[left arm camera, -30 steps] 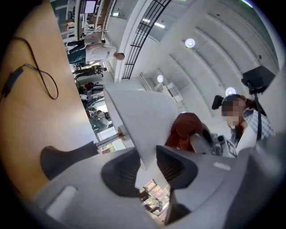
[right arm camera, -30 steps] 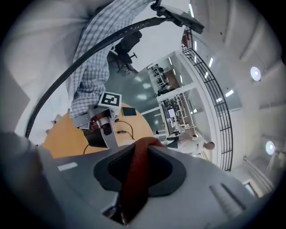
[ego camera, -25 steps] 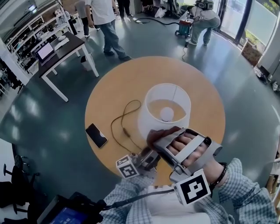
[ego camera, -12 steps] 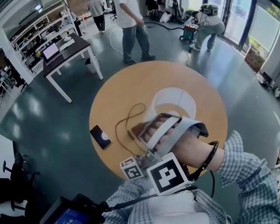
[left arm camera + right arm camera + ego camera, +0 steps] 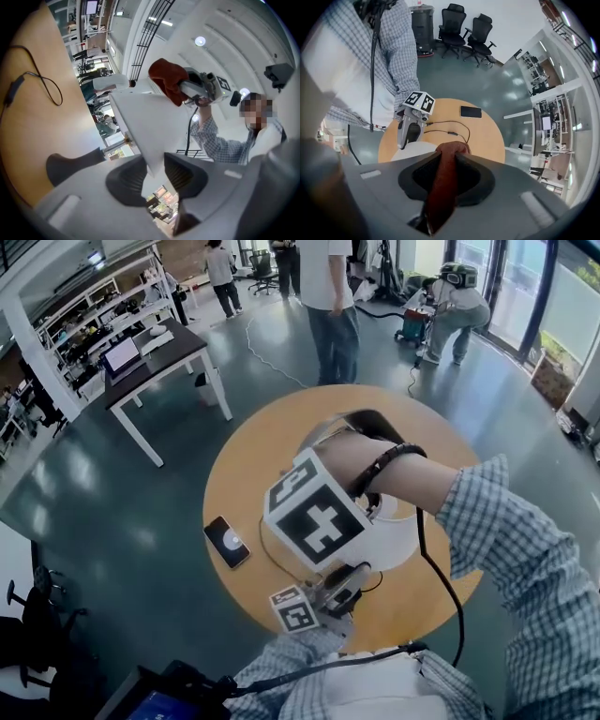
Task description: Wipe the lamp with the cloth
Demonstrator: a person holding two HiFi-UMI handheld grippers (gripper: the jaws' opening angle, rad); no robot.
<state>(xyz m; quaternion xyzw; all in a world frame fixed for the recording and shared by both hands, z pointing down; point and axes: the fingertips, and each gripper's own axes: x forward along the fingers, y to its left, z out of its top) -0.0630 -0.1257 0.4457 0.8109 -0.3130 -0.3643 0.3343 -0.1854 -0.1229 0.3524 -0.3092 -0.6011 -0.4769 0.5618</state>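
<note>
The lamp point(image 5: 398, 540) stands on the round table point(image 5: 246, 465). The left gripper point(image 5: 157, 169) has its jaws closed on the lower rim of the white shade, apparently to steady it. The red cloth point(image 5: 445, 174) is clamped in the shut jaws of the right gripper point(image 5: 450, 154), which points down over the top of the shade, though I cannot tell whether the cloth touches it. I judge the wiping to be at an early or middle stage, since no view shows how much of the shade has been covered.
</note>
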